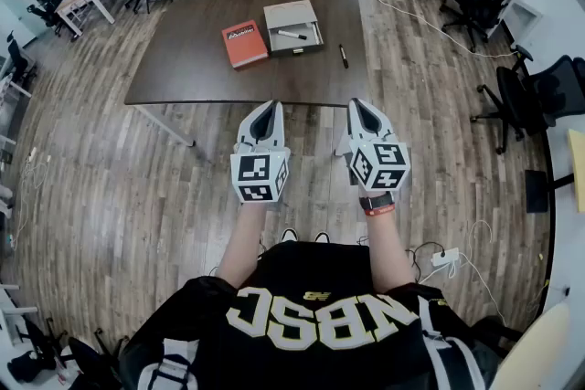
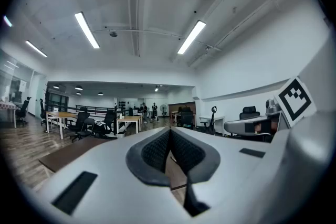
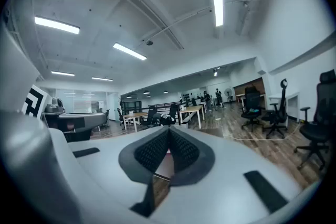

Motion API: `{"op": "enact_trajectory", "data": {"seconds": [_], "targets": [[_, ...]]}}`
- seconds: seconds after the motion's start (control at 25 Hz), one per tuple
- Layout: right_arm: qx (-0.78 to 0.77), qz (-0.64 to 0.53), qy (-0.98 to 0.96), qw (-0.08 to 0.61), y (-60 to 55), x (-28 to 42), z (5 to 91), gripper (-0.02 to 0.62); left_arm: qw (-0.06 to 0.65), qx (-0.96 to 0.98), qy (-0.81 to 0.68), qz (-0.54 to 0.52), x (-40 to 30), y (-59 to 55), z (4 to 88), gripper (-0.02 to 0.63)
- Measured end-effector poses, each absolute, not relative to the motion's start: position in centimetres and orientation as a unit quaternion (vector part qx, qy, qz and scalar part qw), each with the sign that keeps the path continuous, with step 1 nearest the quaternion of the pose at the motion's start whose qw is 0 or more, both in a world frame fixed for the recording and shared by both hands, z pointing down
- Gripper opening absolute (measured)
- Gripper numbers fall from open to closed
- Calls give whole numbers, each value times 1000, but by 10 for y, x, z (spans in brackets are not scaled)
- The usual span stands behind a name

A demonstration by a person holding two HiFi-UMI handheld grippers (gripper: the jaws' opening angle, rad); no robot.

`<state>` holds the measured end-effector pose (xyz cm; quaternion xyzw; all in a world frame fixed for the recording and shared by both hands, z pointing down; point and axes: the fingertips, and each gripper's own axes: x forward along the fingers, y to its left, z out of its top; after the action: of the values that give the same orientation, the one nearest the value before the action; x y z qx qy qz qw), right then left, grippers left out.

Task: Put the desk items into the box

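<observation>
Dark tabletop (image 1: pixel 183 68) stood ahead of the closed, empty left tool (image 1: pixel 266 108) and right tool (image 1: pixel 362 105); pen (image 1: pixel 344 56), pointing away, lay nearer the right.

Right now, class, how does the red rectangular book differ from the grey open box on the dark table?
The red rectangular book is bright red; the grey open box is pale grey. The book lies closed and flat; the box is open with a dark pen inside. Both are rectangular and rest side by side on the dark brown table.
</observation>
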<state>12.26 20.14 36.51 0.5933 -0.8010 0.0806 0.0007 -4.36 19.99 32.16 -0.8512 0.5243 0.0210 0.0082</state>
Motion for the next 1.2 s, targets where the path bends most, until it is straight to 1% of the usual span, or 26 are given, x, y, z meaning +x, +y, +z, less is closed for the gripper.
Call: {"op": "enact_trajectory", "data": {"seconds": [0.2,0.36,0.44,0.6,0.68,0.76,0.92,1.2], "targets": [[596,86,-798,5,217,139,370,8,1,-850,527,21,-29,212,329,11],[543,174,-820,55,219,123,419,8,-15,-850,526,30,-25,222,338,11],[527,191,-827,49,222,116,433,8,-26,-850,525,29,-21,224,348,11],[509,174,-843,4,222,106,425,6,-35,-852,523,22,-18,219,359,11],[505,169,-846,10,215,103,432,6,-35,-852,522,15,-18,212,366,11],[509,164,-845,24,203,104,442,6,-39,-853,520,12,-16,201,374,11],[515,161,-842,25,166,105,447,8,-46,-859,510,11,-18,164,387,11],[536,131,-833,46,53,121,443,8,-54,-865,498,23,-8,52,396,11]]}}
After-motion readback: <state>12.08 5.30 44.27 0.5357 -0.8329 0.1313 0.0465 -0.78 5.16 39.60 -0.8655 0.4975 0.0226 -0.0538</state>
